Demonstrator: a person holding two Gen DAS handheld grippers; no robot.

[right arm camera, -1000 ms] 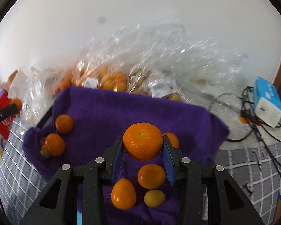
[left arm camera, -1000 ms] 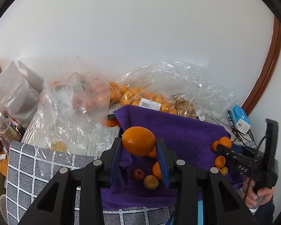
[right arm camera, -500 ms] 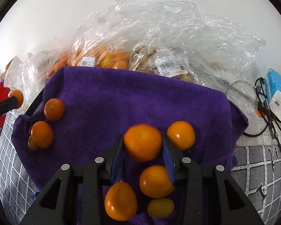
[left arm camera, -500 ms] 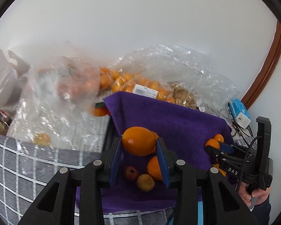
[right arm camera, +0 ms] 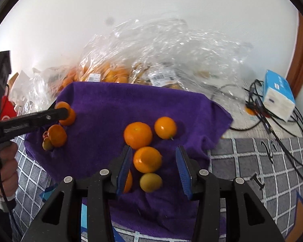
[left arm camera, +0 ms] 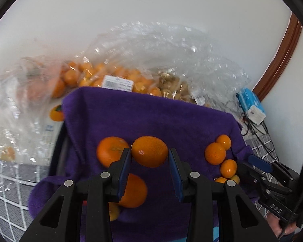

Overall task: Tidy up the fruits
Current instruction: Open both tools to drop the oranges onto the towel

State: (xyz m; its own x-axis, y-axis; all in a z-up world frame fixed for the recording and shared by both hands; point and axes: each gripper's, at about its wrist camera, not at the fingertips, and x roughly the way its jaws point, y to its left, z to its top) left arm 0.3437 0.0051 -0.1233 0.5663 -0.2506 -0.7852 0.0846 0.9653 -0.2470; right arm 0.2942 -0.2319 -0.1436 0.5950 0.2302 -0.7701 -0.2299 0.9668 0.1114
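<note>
Change since earlier: the orange once gripped by the right claw (right arm camera: 153,168) has been let go onto the purple towel (right arm camera: 115,109), and both claws have been brought closer over that towel.
Landmark: the purple towel (left arm camera: 151,117) is taken as reference; it is draped over something dark-edged on a grey checked counter (right arm camera: 252,161).
Left of the towel: clear bags (left arm camera: 20,100) with orange fruit inside are seen, blurred.
Left claw (left arm camera: 149,162): an orange (left arm camera: 149,151) is clamped between its blue pads (left arm camera: 124,161), above the towel's middle.
Towel, left part: one orange (left arm camera: 109,151) is seen just beside the held one, another (left arm camera: 134,190) nearer the camera under the claw; a small yellowish fruit (left arm camera: 113,210) is partly hidden.
Towel, right part: a cluster of loose fruit is lying there, an orange (right arm camera: 138,135) farthest, a second (right arm camera: 165,127) just right of it, a third (right arm camera: 147,159) nearer, and a yellow-green fruit (right arm camera: 150,182) nearest.
Right claw: its jaws are opening over the towel's near right part; nothing is pressed by the pads, though the third orange and the yellow-green fruit sit in the gap, resting on the towel.
Behind the towel: a large crinkled plastic bag (right arm camera: 171,50) of labelled produce is against the wall.
Right of the towel: a blue-and-white box (right arm camera: 278,94) and black cables (right arm camera: 272,121) are lying on the counter.
</note>
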